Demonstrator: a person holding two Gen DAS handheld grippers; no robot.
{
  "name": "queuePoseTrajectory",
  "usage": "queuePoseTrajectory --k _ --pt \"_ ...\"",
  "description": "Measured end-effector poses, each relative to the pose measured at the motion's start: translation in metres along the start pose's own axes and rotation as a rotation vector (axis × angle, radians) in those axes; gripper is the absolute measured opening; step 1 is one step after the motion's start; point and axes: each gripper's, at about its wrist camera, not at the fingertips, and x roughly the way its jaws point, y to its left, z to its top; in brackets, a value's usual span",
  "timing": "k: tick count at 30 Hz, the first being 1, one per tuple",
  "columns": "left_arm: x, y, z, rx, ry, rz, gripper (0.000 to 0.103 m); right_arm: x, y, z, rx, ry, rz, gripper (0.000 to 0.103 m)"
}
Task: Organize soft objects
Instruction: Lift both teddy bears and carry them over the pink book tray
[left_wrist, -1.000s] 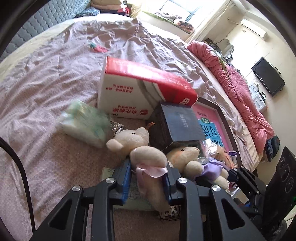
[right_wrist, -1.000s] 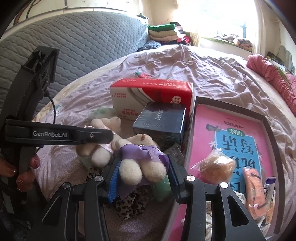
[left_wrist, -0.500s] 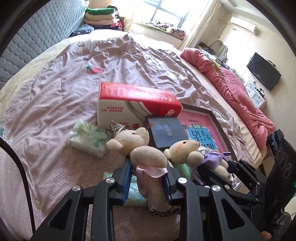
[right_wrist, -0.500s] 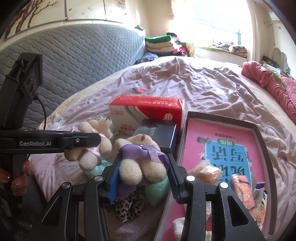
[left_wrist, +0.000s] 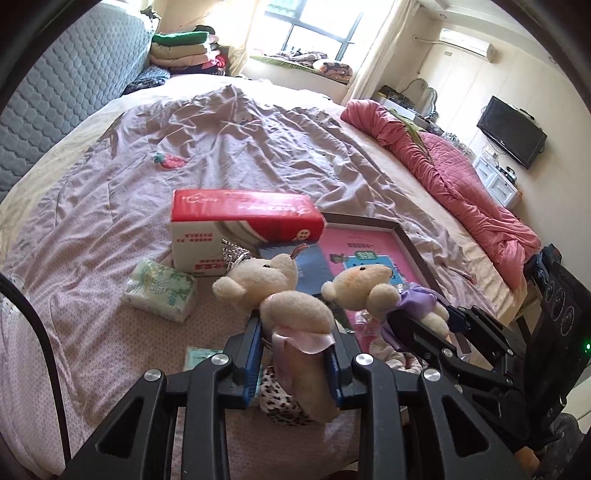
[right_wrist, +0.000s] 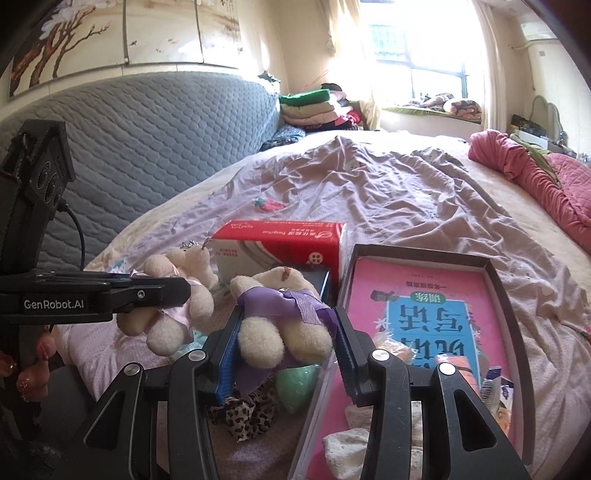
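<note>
Left gripper: you have it clamped on the bear with the pink bow, gripping at the waist, with the head clear above the blue pads.
Right gripper: yours is closed on the bear with the purple ribbon, pads at the hips, legs hanging toward the camera.
Both bears: the 2 are held off the bed, side by side and near each other, apparently not touching.
Below your grip: a leopard-print cloth and a green soft lump lie on the sheet just under the right gripper.
Grip advice: plush squashes and slips, so keep both squeezes firm and the bears level until you reach a resting spot.
Tray: just right of the purple bear, it holds a pink book and small packets. If that is your target, lower straight down over a free patch.
Tissue pack: it sits on the sheet left of the pink bear; steer clear of it.
Red and white box: beyond the bears, with a dark blue box against it. Do not bump either.
Set-down: release 1 bear at a time, judging by how close your 2 tools sit.
</note>
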Motion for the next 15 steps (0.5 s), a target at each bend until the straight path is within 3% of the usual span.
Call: queuePoseTrajectory --k 15 --pt "-0.004 -0.058 0.008 0.08 -0.01 -0.054 0.03 -0.041 -0.039 0.002 0.086 -0.084 -0.112 0.047"
